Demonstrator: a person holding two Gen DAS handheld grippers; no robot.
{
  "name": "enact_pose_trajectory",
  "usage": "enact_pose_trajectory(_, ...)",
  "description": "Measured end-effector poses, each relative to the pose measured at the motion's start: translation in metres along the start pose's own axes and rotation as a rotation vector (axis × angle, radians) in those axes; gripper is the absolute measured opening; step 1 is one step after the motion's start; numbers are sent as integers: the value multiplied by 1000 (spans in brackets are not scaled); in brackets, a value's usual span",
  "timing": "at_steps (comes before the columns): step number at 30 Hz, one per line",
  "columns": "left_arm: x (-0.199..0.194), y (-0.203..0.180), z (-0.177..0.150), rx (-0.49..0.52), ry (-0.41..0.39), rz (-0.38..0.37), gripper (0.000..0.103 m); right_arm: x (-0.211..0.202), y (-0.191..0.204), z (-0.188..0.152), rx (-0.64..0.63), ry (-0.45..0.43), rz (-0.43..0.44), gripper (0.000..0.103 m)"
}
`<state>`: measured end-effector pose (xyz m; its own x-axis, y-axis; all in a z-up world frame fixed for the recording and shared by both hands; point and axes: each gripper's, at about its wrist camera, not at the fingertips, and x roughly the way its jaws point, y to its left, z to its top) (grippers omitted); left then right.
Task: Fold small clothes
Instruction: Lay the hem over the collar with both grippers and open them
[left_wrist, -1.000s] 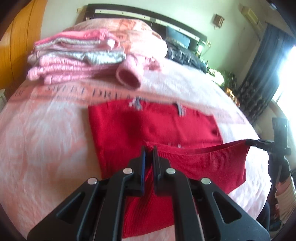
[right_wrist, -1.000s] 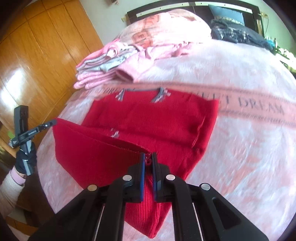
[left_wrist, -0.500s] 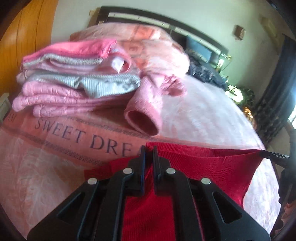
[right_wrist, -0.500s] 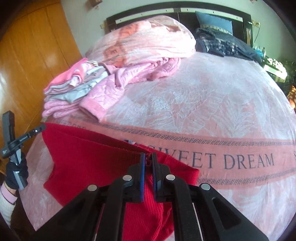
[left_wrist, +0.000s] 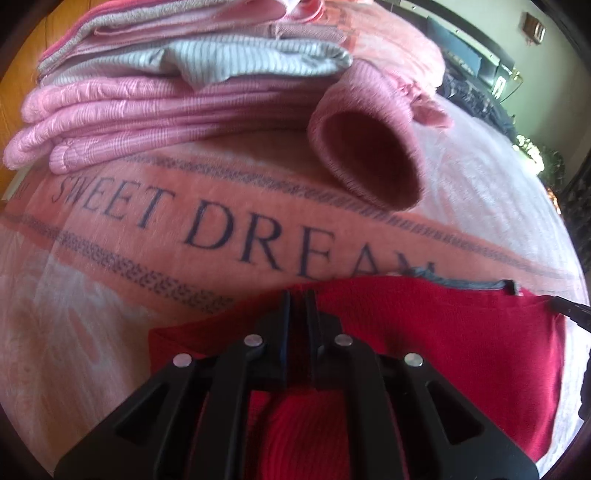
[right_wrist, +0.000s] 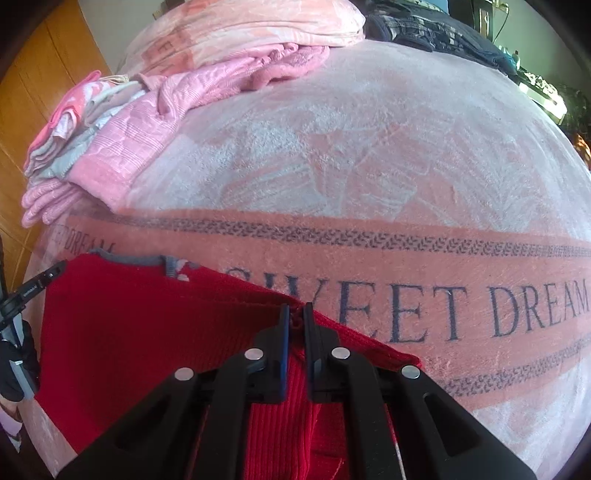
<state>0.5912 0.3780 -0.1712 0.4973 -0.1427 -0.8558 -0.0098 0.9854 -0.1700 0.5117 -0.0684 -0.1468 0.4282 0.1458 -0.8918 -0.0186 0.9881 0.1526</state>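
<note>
**Red knit carried over to its far edge**

Both tongs are clamped on the one red garment (left_wrist: 443, 332), my left tongs (left_wrist: 297, 295) on one corner of the lifted hem, my right tongs (right_wrist: 294, 310) on the other, with the cloth stretched between them on the bed (right_wrist: 369, 147). Just ahead of my left tips lies the grey neckline trim (left_wrist: 465, 282), so I judge the fold nearly closed. To land it well I want both corners level, hem meeting the neckline edge, the cloth taut and set down before I let go. Beyond both tongs I count one stack of folded pink and grey clothes (left_wrist: 147, 92), its layers too bunched to number, one loose pink sleeve (left_wrist: 365, 162) dead ahead of the left tongs, and one "SWEET DREAM" band (right_wrist: 406, 266) across the blanket.
</note>
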Motion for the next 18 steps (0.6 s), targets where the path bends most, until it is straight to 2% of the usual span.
enact_pose_trajectory(1,3,3,0,-11,7,0,15,5,0,-1,3,7,-2,7)
enact_pose_trajectory(3,4,10,-1,-41,10,-20,15,11,2,-3,3,17,-14,9)
enact_pose_trajectory(6,-4,17,0,-54,4,-12,21,6,-1,-5,21,16,-16,18)
enact_pose_trajectory(7,-13,19,0,-66,-14,1,23,-1,-4,-7,40,8,-2,22)
enact_pose_trajectory(10,-59,22,-8,-78,-113,1,31,-32,-16,-20,105,-15,81,23)
enact_pose_trajectory(12,-85,16,-20,-33,-148,-15,36,-52,-16,-38,83,-10,104,24)
enact_pose_trajectory(14,-107,1,-44,47,-148,-22,39,-70,-11,-67,41,-2,117,27)
enact_pose_trajectory(18,-126,-30,-99,173,-84,-63,43,-88,-2,-130,-3,66,156,28)
